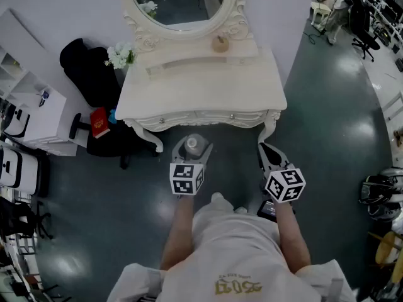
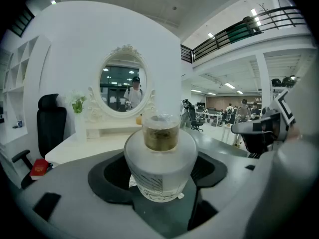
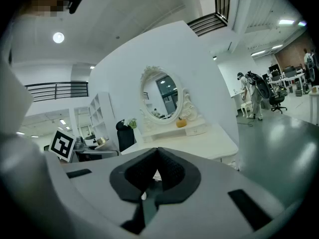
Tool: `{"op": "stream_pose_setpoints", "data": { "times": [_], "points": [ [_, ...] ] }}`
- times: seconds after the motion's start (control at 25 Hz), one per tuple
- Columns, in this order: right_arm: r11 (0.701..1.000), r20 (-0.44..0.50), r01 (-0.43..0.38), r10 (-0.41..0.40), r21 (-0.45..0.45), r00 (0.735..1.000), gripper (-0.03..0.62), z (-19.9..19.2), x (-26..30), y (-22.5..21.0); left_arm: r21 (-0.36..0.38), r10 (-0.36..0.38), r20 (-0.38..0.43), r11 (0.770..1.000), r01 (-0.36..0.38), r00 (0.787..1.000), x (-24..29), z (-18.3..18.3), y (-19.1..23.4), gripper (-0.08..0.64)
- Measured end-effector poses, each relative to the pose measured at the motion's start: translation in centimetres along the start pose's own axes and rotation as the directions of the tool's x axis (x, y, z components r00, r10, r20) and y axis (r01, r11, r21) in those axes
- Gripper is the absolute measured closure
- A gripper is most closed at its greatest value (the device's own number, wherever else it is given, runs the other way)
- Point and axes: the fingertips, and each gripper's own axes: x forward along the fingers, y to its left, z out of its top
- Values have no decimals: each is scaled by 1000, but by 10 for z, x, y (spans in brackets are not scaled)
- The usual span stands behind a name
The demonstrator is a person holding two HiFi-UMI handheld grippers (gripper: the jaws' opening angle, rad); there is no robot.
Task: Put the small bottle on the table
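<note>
A small frosted bottle with a clear cap sits upright between the jaws of my left gripper, which is shut on it. In the head view the same bottle and left gripper hang over the floor just in front of the white dressing table. My right gripper is beside it to the right, also short of the table's front edge. Up close, the right gripper has its black pads closed together with nothing between them.
The dressing table carries an oval mirror, a vase of white flowers at its left and a small orange object by the mirror. A black chair and a red book are left of the table. White shelves stand further left.
</note>
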Motion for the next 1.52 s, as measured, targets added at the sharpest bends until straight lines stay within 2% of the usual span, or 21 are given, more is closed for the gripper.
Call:
{"op": "stream_pose_setpoints", "data": {
  "times": [0.4, 0.72, 0.96, 1.24, 1.52],
  "points": [
    [999, 14, 43, -43, 25, 999, 580, -3, -19, -13, -3, -42, -10, 999, 42, 999, 0, 2, -16, 213],
    [996, 3, 91, -91, -17, 996, 580, 3, -2, -46, -4, -70, -24, 998, 70, 997, 40, 8, -22, 213],
    [994, -34, 106, -106, -7, 994, 580, 8, 56, -90, -21, -90, -37, 996, 89, 995, 117, 19, -3, 213],
    [989, -77, 150, -148, 17, 986, 580, 34, 148, -159, -37, -138, -60, 990, 136, 989, 227, 49, 25, 213],
    [987, -113, 162, -161, 4, 981, 580, 53, 227, -200, -30, -164, -84, 986, 162, 983, 309, 71, 56, 213]
  ]
}}
